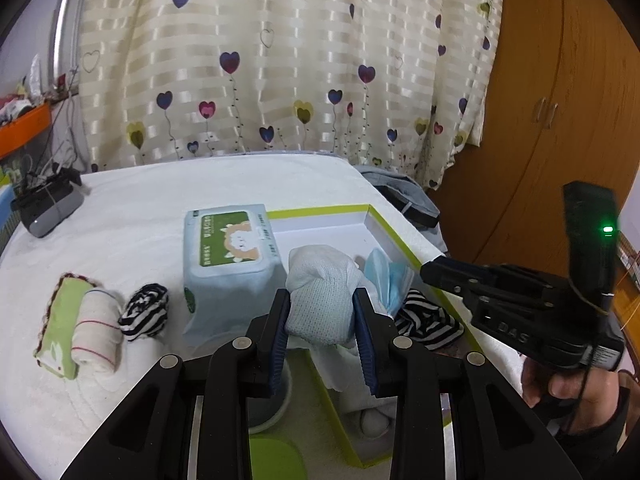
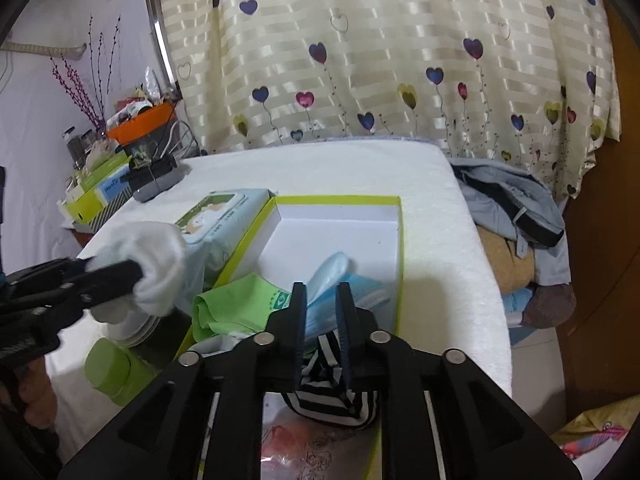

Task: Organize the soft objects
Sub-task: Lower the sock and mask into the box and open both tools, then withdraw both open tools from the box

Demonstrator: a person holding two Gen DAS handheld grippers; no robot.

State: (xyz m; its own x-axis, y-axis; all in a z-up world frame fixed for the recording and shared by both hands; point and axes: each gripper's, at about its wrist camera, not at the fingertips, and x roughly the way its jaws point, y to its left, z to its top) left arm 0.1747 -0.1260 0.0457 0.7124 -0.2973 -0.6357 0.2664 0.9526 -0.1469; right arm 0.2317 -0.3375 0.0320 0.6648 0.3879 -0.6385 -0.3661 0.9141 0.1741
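A rolled white sock [image 1: 320,300] is pinched between the pads of the left gripper [image 1: 322,332] and held above the near end of the green-rimmed box [image 1: 384,220], just beside the wipes pack [image 1: 228,256]. The right gripper [image 2: 322,320] is held low over the box, its fingers narrowly parted around a striped sock [image 2: 334,396]; whether it is gripped cannot be told. A blue face mask [image 2: 340,276] lies in the box

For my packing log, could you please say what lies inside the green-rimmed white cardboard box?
The green-rimmed white cardboard box holds blue face masks, black-and-white striped cloth and green cloth; anything underneath is hidden.
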